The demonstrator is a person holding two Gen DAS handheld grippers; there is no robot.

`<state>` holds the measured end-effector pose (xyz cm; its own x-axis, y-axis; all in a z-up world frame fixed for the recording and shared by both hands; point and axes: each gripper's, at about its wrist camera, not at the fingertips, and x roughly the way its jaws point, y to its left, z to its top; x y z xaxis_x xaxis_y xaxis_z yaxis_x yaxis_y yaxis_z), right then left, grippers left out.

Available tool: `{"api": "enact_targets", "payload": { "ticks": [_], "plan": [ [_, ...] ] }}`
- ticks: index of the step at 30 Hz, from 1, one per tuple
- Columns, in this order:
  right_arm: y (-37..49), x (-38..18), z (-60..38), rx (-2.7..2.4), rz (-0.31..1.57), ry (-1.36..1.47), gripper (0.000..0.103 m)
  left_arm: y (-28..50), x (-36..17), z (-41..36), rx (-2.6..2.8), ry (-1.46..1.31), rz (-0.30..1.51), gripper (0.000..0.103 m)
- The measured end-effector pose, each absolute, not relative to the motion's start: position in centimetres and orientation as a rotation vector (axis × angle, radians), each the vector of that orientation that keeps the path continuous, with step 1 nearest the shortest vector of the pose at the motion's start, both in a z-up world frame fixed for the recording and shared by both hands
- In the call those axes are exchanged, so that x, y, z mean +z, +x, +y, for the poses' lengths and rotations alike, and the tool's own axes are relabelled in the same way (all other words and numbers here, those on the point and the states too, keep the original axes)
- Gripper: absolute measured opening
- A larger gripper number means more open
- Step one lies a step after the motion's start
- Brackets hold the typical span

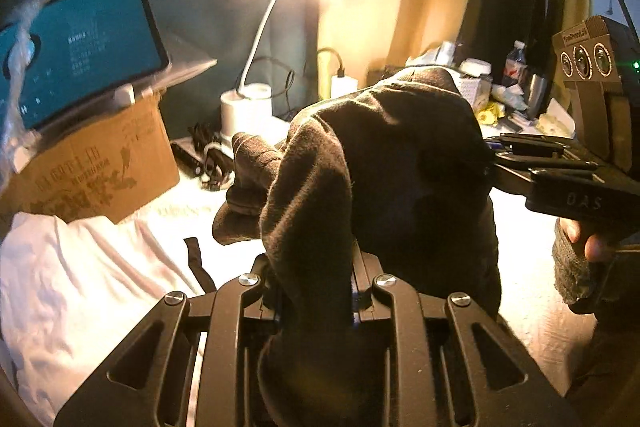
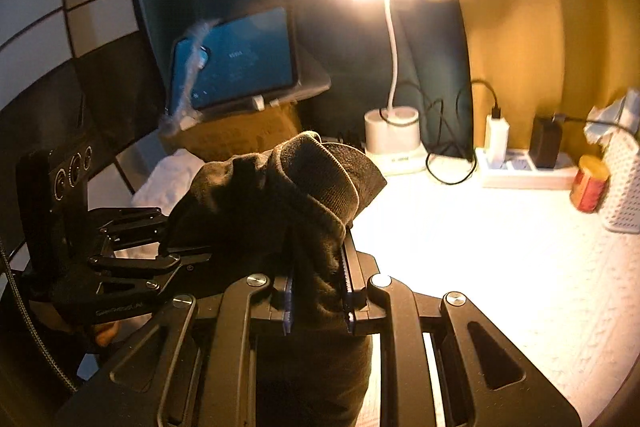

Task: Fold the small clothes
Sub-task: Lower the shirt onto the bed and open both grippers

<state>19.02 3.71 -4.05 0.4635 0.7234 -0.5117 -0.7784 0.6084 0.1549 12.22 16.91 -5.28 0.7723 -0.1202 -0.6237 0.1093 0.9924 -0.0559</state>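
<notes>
This was a cramped corner of a home, a bedroom or dorm nook. A lit gooseneck desk lamp [image 2: 390, 131] stood on a white-covered table [image 2: 480, 235] beside a power strip [image 2: 524, 173] with chargers plugged in. A tablet [image 2: 240, 63] leaned on a cardboard box [image 1: 104, 171], and a water bottle [image 1: 515, 61], tissues and clutter crowded the yellow wall.

Dk brown ribbed sock [image 2: 316, 179], blk gripper [image 2: 318, 291], white lamp [image 2: 392, 131], teal screen [image 2: 244, 63]
</notes>
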Motion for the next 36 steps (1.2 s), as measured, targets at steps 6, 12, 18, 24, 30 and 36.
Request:
{"api": "enact_targets", "payload": {
  "ticks": [6,12,18,24,30,36],
  "plan": [
    [22.2,-7.1,5.0,0.917,0.676,-0.107,0.02,14.7,-8.0,18.0,-0.112,-0.032,0.765,0.022],
    [25.7,-11.0,5.4,0.889,0.799,-0.067,0.02,17.1,-10.5,19.0,-0.077,-0.06,0.866,0.026],
    [28.6,-13.4,4.5,0.826,0.893,-0.015,0.026,18.4,-11.4,20.1,-0.065,-0.119,0.928,0.028],
    [30.4,-13.3,4.1,0.816,0.898,0.029,0.032,19.7,-11.0,20.6,-0.043,-0.104,0.923,0.029],
    [31.6,-13.5,4.3,0.815,0.899,0.039,0.039,21.3,-11.2,21.9,0.01,-0.051,0.92,0.029],
    [31.0,-13.2,4.5,0.782,0.877,-0.003,0.044,22.0,-11.4,22.6,0.016,-0.067,0.916,0.029]
  ]
}}
